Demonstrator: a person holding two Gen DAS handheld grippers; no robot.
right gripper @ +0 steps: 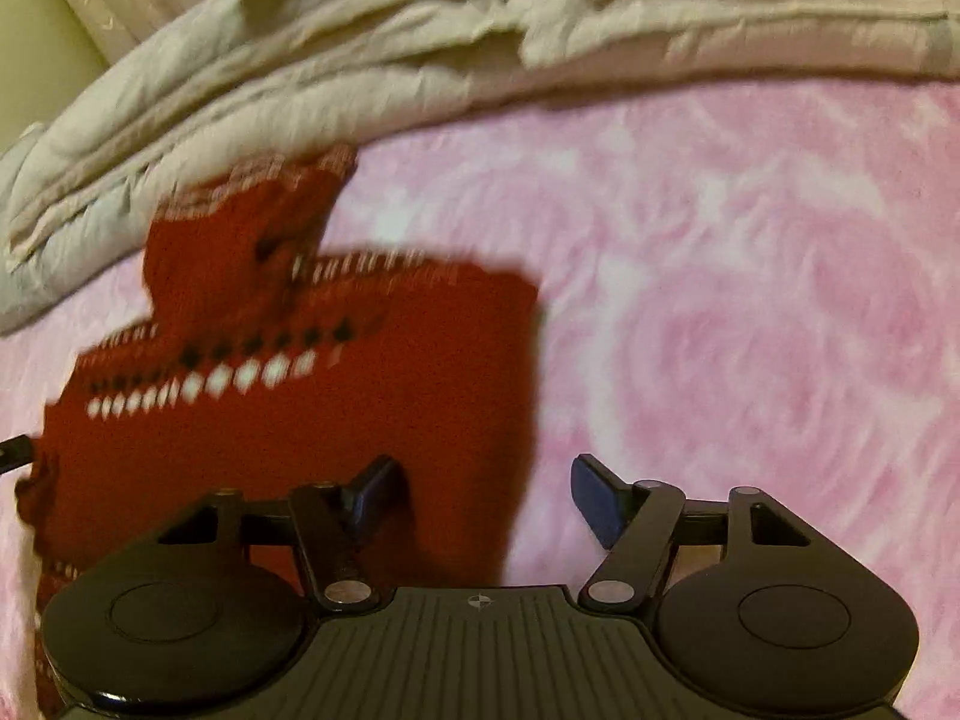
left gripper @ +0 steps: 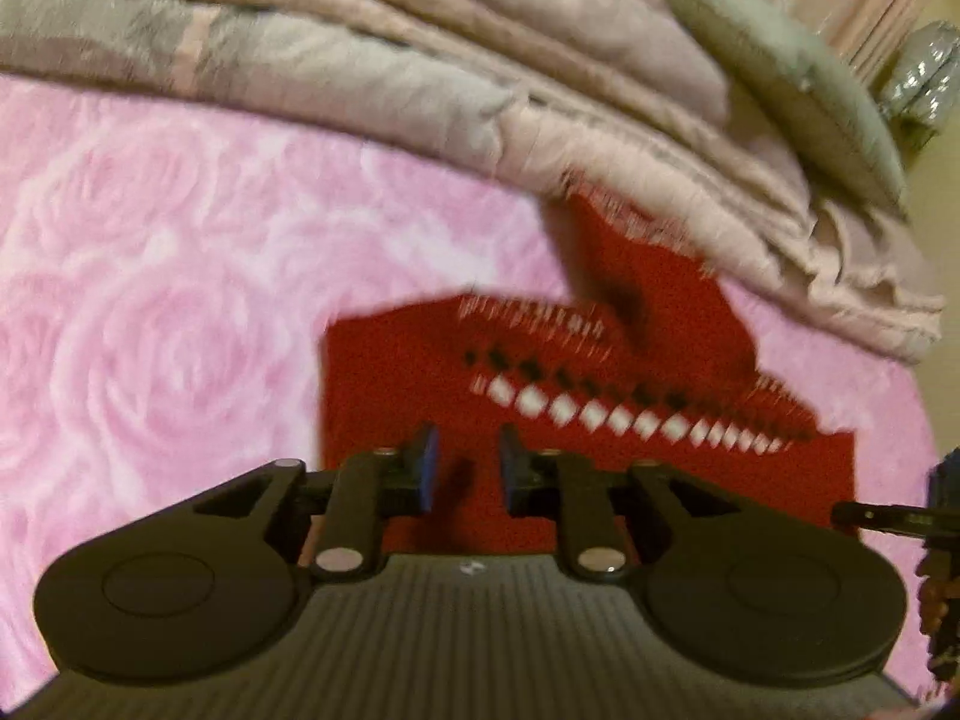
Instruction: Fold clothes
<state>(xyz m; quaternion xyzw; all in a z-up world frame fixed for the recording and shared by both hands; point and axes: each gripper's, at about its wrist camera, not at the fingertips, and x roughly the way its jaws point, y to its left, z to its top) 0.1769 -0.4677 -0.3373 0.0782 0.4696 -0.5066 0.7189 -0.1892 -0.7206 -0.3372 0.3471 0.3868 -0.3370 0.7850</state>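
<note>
Left wrist view: blurred by motion. Left tongs (left gripper: 465,474) sit at lower centre, blue pads (left gripper: 427,468) a narrow gap apart, nothing between them. They hover over the lower part of a red knitted sweater (left gripper: 600,438) that lies flat on a pink rose-patterned bed cover (left gripper: 150,300). The sweater fills the centre and centre-right of the frame; a band of white diamonds with black diamonds above runs diagonally across it. One part of the sweater, probably a sleeve, reaches toward upper right and touches the edge of a rumpled beige-pink comforter (left gripper: 540,90) that crosses the top of the frame. A grey-green pillow (left gripper: 780,90) leans on the comforter at upper right, with something shiny beside it, too blurred to tell. At the right edge, a dark part of the other tool (left gripper: 888,519) pokes in; a hand is just visible below it.

Right wrist view: also blurred. Right tongs (right gripper: 486,498) at lower centre, pads wide apart, holding nothing. The left pad (right gripper: 375,492) is over the sweater's right edge, the right pad over bare bed cover (right gripper: 750,300). The sweater (right gripper: 300,420) occupies the left half of the frame, diamond band running across it, the sleeve-like part pointing to upper left toward the comforter (right gripper: 360,60). The comforter spans the whole top. Bed cover fills the right half.
</note>
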